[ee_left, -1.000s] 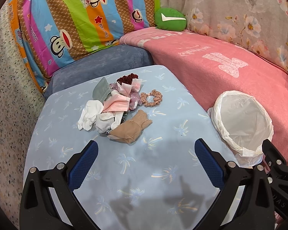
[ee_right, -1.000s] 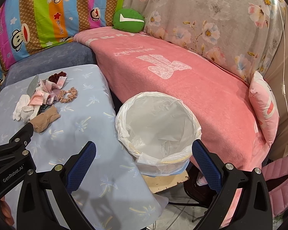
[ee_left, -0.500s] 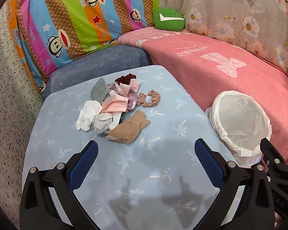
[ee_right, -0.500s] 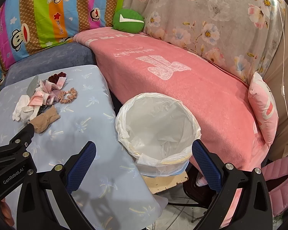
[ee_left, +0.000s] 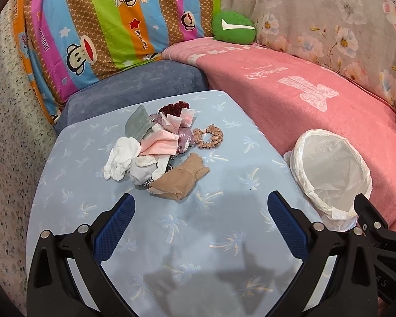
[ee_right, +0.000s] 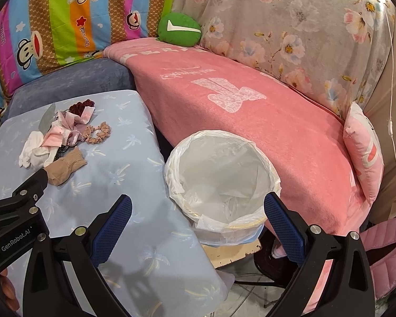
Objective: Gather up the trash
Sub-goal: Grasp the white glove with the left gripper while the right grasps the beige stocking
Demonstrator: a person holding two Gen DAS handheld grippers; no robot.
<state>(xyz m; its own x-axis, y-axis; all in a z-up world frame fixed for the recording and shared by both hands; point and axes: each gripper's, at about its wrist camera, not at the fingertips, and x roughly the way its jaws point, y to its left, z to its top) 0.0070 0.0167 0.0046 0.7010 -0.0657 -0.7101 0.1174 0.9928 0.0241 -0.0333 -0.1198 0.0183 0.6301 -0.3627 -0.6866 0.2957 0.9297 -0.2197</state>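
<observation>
Left tongs [ee_left: 200,211] spread apart, nothing between them, hovering over the blue palm-print worktop [ee_left: 198,251]. Just ahead of them: trash pile [ee_left: 158,153] on the worktop, tan stocking [ee_left: 180,179] nearest, white socks [ee_left: 124,159] to its left, scrunchie [ee_left: 208,136] farther back. Right tongs [ee_right: 198,211] also apart and unloaded, over the worktop's right edge, with the white-lined bin [ee_right: 221,177] directly ahead. Pink sofa cover [ee_right: 250,111] beyond.

Rag pile [ee_left: 161,153] on table [ee_left: 224,237], bin [ee_left: 330,169] apparently right.
</observation>
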